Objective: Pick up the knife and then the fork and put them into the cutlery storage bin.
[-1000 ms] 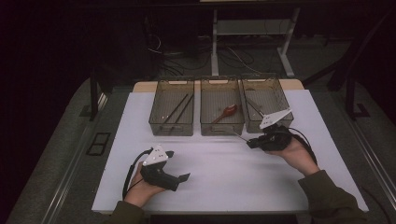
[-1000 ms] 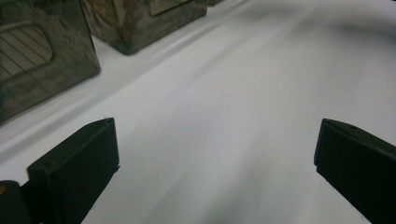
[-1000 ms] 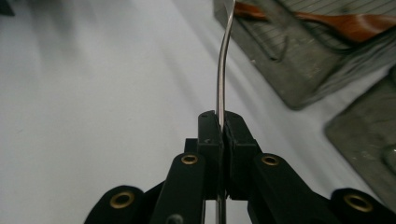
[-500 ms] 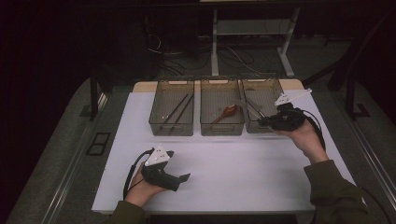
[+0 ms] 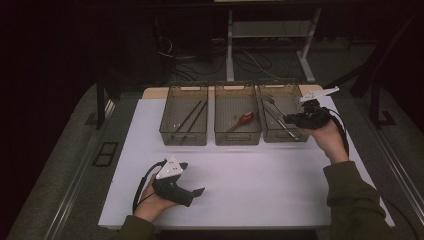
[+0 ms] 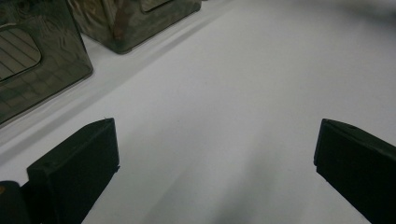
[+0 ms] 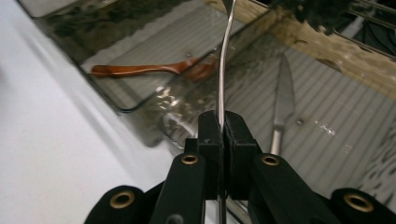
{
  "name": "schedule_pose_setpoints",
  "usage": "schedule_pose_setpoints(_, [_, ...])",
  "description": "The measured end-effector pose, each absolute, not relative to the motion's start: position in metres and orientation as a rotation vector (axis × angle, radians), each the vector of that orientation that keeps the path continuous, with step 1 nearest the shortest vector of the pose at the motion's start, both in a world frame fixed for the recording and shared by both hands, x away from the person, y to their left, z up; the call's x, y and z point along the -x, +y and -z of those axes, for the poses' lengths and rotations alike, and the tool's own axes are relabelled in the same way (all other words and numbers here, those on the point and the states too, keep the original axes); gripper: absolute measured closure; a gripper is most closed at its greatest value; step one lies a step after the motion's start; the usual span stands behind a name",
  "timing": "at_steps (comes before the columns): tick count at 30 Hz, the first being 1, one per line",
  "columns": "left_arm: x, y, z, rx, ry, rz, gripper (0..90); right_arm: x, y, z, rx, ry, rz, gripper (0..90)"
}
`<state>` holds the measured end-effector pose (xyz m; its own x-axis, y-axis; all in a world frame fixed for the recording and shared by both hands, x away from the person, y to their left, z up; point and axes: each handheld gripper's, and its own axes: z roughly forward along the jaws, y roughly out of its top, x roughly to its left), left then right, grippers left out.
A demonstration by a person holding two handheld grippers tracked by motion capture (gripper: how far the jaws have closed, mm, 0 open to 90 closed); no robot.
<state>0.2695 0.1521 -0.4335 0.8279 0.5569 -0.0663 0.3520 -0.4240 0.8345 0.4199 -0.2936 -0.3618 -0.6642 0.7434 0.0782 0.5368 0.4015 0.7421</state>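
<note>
Right gripper (image 7: 223, 123) jaws clenched on metal utensil (image 7: 223, 60) over right bin's (image 5: 295, 137) rim, left gripper (image 6: 215, 154) jaws released on bare mat (image 5: 260, 175).

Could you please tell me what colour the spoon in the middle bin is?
The spoon is reddish-brown, like wood; the right gripper view shows it best.

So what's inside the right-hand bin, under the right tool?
The right bin holds a metal knife. The right tool grips a thin metal utensil above it; its head is out of frame, and the bin's near end is covered.
</note>
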Motion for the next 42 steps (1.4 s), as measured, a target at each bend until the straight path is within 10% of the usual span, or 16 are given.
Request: schedule_pose_setpoints(42, [-0.269, 0.149, 0.437, -2.094, 0.650, -0.246, 0.0, -0.487, -0.308, 0.399, -1.404, 2.339, -0.842, 84.9])
